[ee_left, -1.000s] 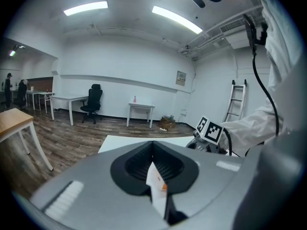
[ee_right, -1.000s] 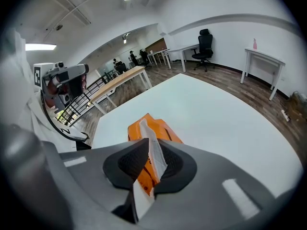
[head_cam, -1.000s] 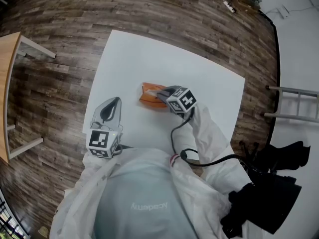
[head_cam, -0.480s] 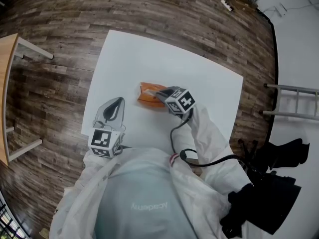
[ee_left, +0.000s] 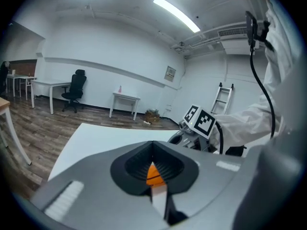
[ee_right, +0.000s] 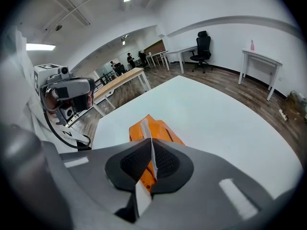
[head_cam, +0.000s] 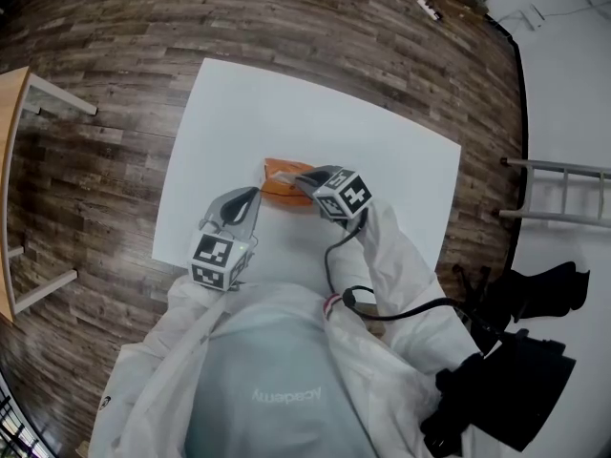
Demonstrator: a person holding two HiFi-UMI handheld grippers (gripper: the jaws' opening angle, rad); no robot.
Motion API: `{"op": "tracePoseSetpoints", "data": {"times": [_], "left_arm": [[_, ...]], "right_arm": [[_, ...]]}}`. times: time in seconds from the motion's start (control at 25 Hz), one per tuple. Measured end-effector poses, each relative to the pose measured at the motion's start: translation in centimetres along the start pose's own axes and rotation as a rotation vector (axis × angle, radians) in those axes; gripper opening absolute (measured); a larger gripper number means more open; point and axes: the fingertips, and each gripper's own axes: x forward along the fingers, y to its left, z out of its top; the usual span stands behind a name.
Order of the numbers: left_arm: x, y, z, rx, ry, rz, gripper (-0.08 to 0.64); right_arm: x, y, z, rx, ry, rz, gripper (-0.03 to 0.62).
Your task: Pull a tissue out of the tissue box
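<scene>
An orange tissue pack lies near the middle of the white table. My right gripper sits over the pack's right end, shut on a thin white tissue edge that rises from the pack between its pads. My left gripper is shut with nothing in it, its tips close to the pack's left side; I cannot tell whether they touch. In the left gripper view the pack shows as an orange patch behind the closed jaws, with the right gripper's marker cube just beyond.
A black cable runs from the right gripper back along the white sleeve. A wooden table stands off to the left, a ladder to the right, and black gear at bottom right. The floor is dark wood planks.
My left gripper has moved right and forward, from the table's near left edge to beside the pack. The right gripper has stayed on the pack.
</scene>
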Motion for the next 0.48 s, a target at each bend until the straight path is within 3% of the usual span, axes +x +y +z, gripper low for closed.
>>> {"op": "tracePoseSetpoints", "data": {"times": [0.48], "left_arm": [[4.0,-2.5,-3.7,0.016,0.097,-0.101,0.0]], "right_arm": [[-1.3,1.0,0.2,-0.001,-0.021,0.003,0.003]]}}
